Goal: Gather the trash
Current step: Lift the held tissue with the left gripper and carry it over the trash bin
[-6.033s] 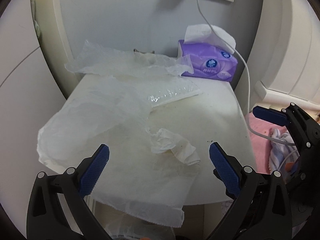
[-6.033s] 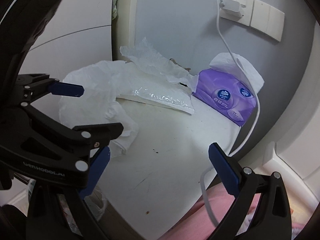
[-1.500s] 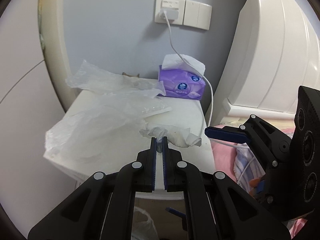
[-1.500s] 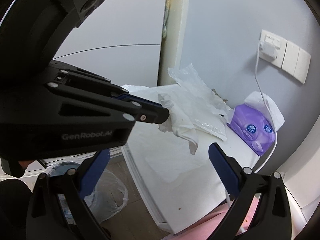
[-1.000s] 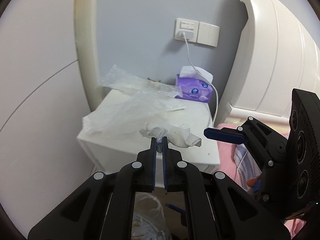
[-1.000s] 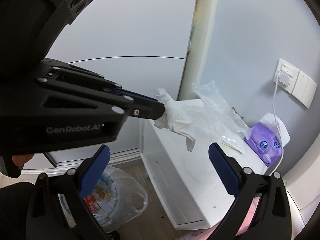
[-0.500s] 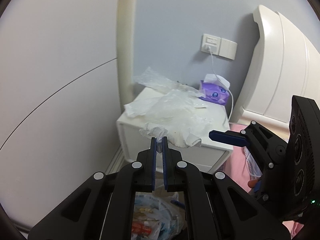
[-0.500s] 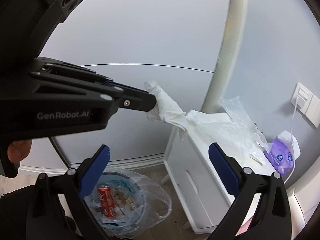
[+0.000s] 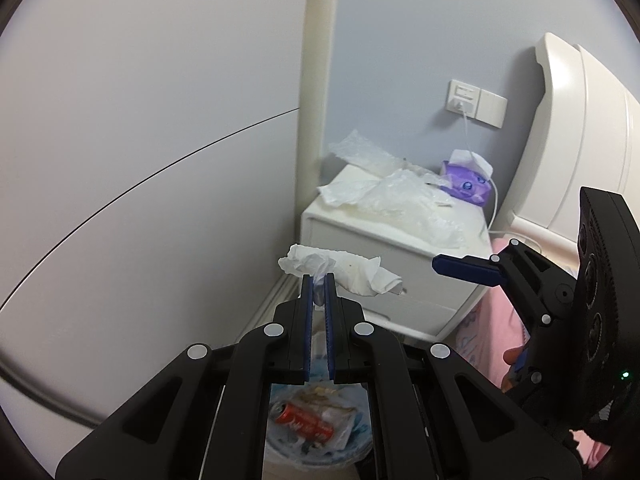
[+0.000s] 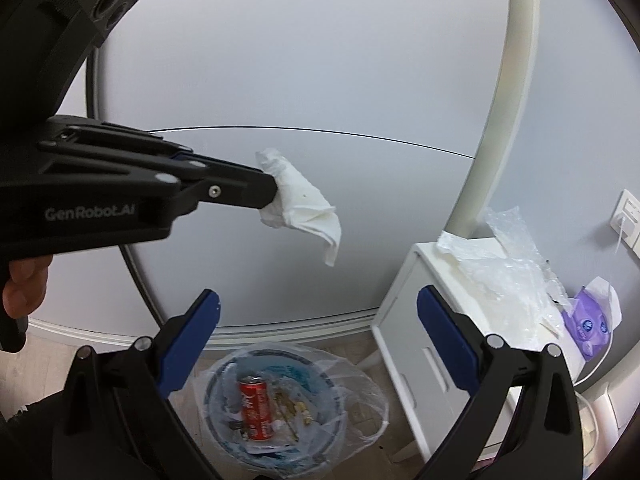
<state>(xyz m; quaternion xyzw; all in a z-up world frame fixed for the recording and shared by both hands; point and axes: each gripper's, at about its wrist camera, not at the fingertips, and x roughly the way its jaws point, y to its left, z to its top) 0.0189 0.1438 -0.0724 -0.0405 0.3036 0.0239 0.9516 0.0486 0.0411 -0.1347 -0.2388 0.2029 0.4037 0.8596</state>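
Note:
A crumpled white tissue [image 9: 352, 272] [image 10: 300, 204] hangs in the air, pinched in my left gripper [image 9: 319, 294] [image 10: 269, 196], which is shut on it. Below it on the floor stands a trash bin [image 10: 360, 392] [image 9: 280, 452] lined with a clear plastic bag, holding a red can [image 10: 254, 408] [image 9: 306, 422] and scraps. My right gripper [image 10: 318, 336] stands open over the bin with nothing between its fingers. More clear plastic wrap [image 9: 396, 196] [image 10: 508, 260] lies on the white nightstand [image 9: 360, 240] [image 10: 404, 320].
A purple tissue box [image 9: 466, 184] [image 10: 590, 324] sits at the nightstand's back, under a wall socket [image 9: 464, 98] with a white cable. A white headboard [image 9: 580, 140] and pink bedding [image 9: 496, 320] lie to the right. A grey wall panel [image 10: 300, 80] stands behind the bin.
Both grippers have swung left and back from the nightstand. The left one carried the tissue off the nightstand's top to above the bin, which has come fully into view. The right stays open.

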